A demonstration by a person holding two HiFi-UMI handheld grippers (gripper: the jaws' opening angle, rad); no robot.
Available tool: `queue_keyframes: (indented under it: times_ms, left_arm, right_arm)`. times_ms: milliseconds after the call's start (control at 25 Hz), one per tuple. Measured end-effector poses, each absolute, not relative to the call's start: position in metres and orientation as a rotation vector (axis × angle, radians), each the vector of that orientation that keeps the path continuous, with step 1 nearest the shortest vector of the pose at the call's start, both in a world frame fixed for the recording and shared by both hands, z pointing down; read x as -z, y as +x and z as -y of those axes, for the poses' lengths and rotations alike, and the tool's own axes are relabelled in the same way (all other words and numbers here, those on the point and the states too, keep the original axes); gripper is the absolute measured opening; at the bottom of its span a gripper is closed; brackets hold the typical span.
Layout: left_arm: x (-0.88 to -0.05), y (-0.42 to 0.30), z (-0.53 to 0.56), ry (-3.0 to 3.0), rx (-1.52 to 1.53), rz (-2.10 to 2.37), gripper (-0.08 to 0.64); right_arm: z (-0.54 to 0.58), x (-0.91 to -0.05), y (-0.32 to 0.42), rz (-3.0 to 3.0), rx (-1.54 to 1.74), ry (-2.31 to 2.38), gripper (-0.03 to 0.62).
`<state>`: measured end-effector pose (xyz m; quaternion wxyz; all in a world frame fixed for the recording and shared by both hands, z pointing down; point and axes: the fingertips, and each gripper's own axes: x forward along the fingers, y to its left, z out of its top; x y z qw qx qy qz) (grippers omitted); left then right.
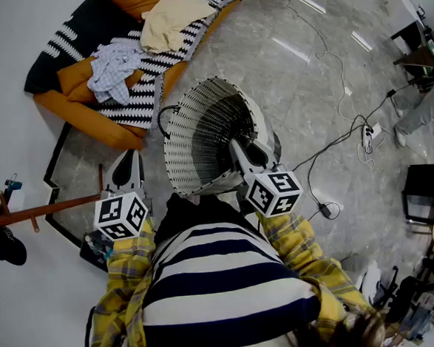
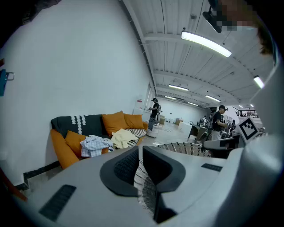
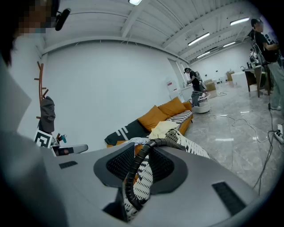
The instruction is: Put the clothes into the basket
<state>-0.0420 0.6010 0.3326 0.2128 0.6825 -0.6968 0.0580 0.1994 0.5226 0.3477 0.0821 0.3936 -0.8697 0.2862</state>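
The woven black-and-white basket [image 1: 173, 161] is right in front of the person, over the grey marble floor [image 1: 284, 75], between the two grippers and well short of the orange sofa [image 1: 79, 112]; the head view looks down into its dark inside, and I cannot tell whether its base rests on the floor. The right gripper [image 1: 237, 147] reaches in over the basket's near right rim, and in its own view its jaws are clamped on the basket's black handle [image 3: 135, 170], which runs up between the pads with the weave just behind it. A second handle [image 1: 170, 114] sticks out free on the far left rim. The left gripper [image 1: 129, 162] is just beside the basket's left wall, with a sliver of floor between them. Its jaws are closed together, and a thin strip of black-and-white weave [image 2: 144, 186] shows in the slit between them; I cannot tell whether it is pinched or only seen through the gap. The clothes are all on the sofa seat: a light blue checked shirt [image 1: 117, 68] at the seat's near end, against an orange cushion [image 1: 77, 75]; a striped cloth [image 1: 158, 69] spread along the seat's front edge; and a cream garment [image 1: 169, 20] further along, lying on that cloth. A black throw [image 1: 81, 30] covers the back corner at that near end
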Motion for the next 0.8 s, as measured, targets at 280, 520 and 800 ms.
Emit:
queue_keyframes:
  times_ms: [280,520,800]
  left_arm:
    - [-0.33,-0.046,-0.601,1.879,-0.148,1.953,0.041]
    - [-0.331,-0.049,-0.602,1.877,-0.148,1.953,0.041]
    - [-0.336,-0.062,-0.597,1.879,-0.137,1.946,0.041]
  right_arm:
    - [-0.521,-0.346,0.199,2.614,-0.896,1.173,0.115]
    - [-0.521,-0.347,0.194,2.615,-0.953,1.165,0.115]
    - [-0.522,-0.35,0.189,2.596,-0.971,1.181,0.115]
